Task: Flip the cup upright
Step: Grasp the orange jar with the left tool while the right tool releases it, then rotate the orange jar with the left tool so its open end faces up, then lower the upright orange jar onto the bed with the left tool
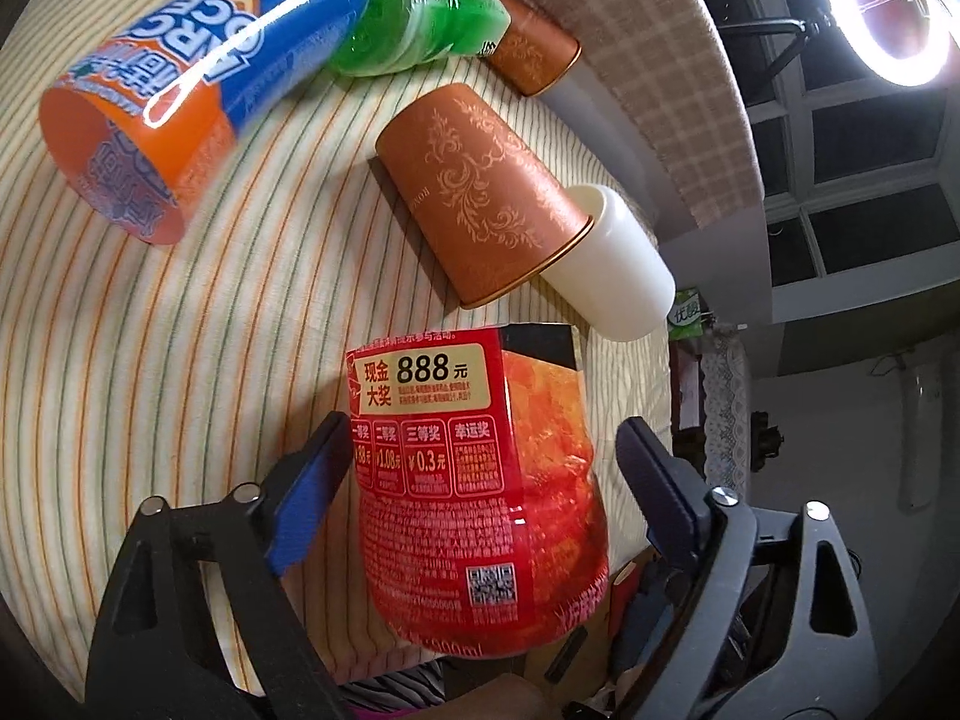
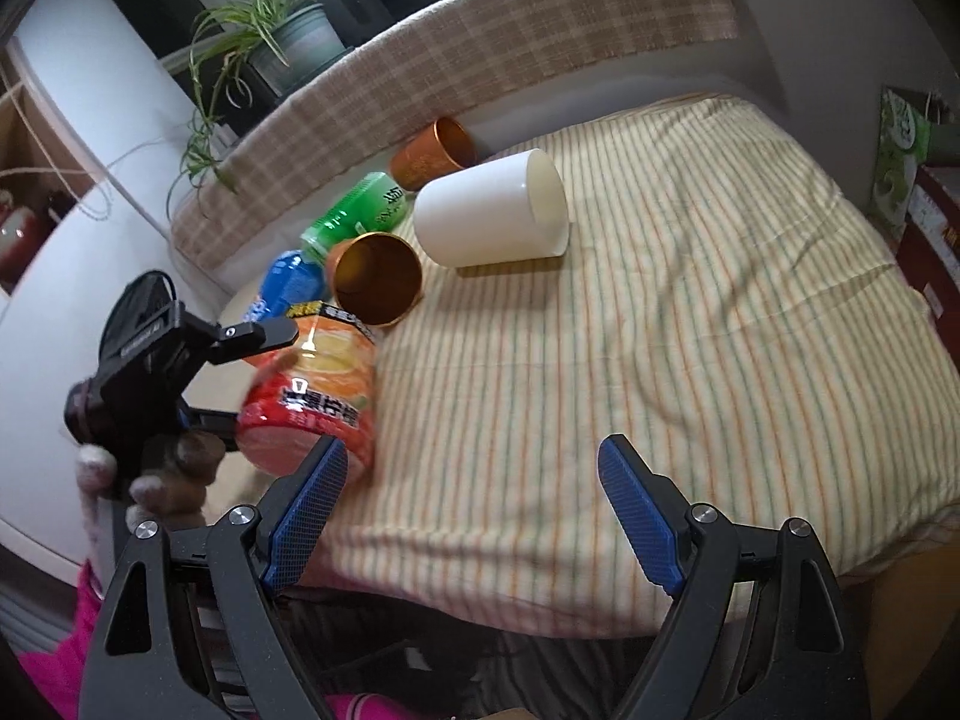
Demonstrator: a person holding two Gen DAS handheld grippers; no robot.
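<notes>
Red cup (image 1: 480,480) btwn left gripper (image 1: 483,450) fingers (gaps), right gripper (image 2: 474,474) open-jawed

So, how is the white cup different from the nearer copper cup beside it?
The white cup is plain and smooth; the nearer copper cup carries a pale floral pattern. The white cup looks larger than the copper cup. In the right wrist view the white cup's mouth faces right, while the copper cup's mouth faces the camera, showing a shiny metallic inside. Both lie on their sides on the striped cloth, close together.
</notes>
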